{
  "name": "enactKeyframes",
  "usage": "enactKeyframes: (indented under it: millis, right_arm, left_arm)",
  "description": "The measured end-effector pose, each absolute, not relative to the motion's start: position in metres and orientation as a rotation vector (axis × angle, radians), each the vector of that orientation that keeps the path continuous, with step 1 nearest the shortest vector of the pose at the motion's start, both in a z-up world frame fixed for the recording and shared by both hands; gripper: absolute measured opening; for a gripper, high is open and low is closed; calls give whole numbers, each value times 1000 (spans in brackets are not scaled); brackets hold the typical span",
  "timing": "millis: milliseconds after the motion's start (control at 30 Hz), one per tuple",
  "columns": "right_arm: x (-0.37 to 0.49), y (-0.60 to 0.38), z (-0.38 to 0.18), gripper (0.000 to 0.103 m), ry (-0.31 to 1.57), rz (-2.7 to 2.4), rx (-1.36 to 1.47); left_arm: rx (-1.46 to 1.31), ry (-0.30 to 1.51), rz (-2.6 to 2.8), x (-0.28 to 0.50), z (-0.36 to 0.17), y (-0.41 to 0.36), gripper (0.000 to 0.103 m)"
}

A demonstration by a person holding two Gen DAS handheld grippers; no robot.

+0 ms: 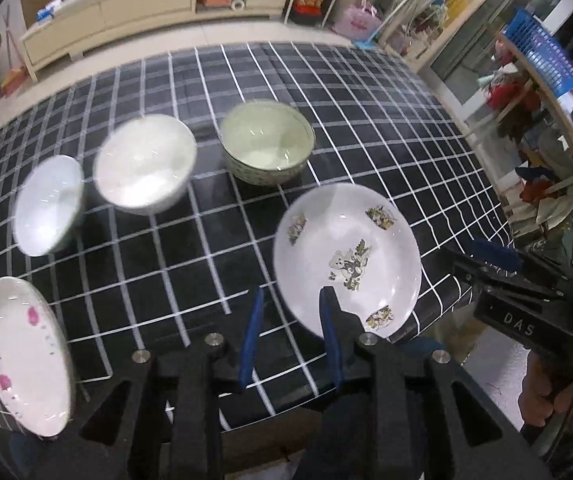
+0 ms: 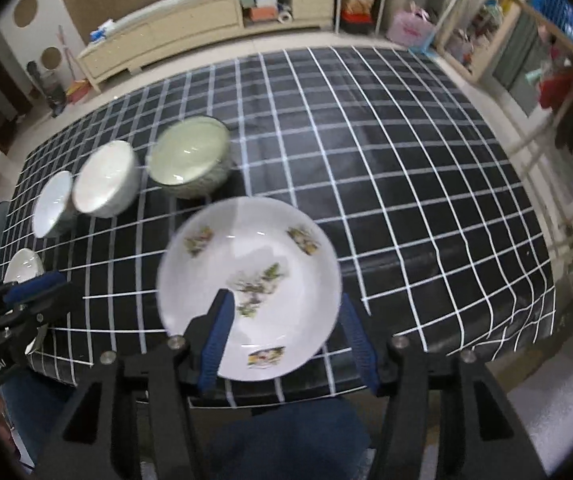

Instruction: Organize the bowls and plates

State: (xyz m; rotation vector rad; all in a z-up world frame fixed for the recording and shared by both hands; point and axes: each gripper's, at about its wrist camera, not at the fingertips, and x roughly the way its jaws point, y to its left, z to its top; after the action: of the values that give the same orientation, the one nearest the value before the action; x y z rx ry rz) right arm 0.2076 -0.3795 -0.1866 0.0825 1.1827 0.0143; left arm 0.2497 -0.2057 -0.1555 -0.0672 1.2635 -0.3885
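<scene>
Scanning left to right, I am seeing a pink-flowered plate, two white bowls, a green bowl and a decorated plate on the checked tabletop. Left gripper is hovering open; right gripper is straddling the decorated plate's near rim, open. Glazed ceramic: stiff, slippery, breakable, so I'm judging the rim safest. Lettering reads "DAS" and "GenRobot.AI".

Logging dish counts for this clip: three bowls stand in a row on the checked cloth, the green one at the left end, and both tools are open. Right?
Not quite. The green bowl is at the right end of the row, not the left; the right wrist view shows it beside the two white bowls. Left tool and right tool are both open.
</scene>
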Motion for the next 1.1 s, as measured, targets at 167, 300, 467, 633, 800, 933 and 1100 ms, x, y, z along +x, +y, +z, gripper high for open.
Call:
enactKeyframes:
  millis: [167, 300, 467, 633, 800, 933, 1100]
  right_arm:
    - [223, -401, -212, 60, 1253, 8, 146]
    - [236, -411, -226, 60, 1281, 4, 154]
    - [246, -420, -244, 60, 1307, 3, 150]
    - [249, -425, -256, 56, 1316, 7, 154]
    - [249, -422, -264, 35, 1335, 26, 147]
    - [248, -422, -270, 17, 1343, 33, 163]
    - [244, -411, -268, 18, 1345, 9, 124]
  left_arm:
    - [-87, 1335, -377, 266, -185, -221, 26]
    - [-116, 1395, -357, 279, -209, -228, 26]
    - [-63, 1406, -311, 291, -226, -235, 26]
    - [-15, 1415, -294, 295, -237, -241, 26]
    - [5, 1423, -287, 297, -248, -246, 19]
    - [56, 1411, -276, 295, -251, -250, 12]
    - [66, 1409, -286, 294, -251, -247, 11]
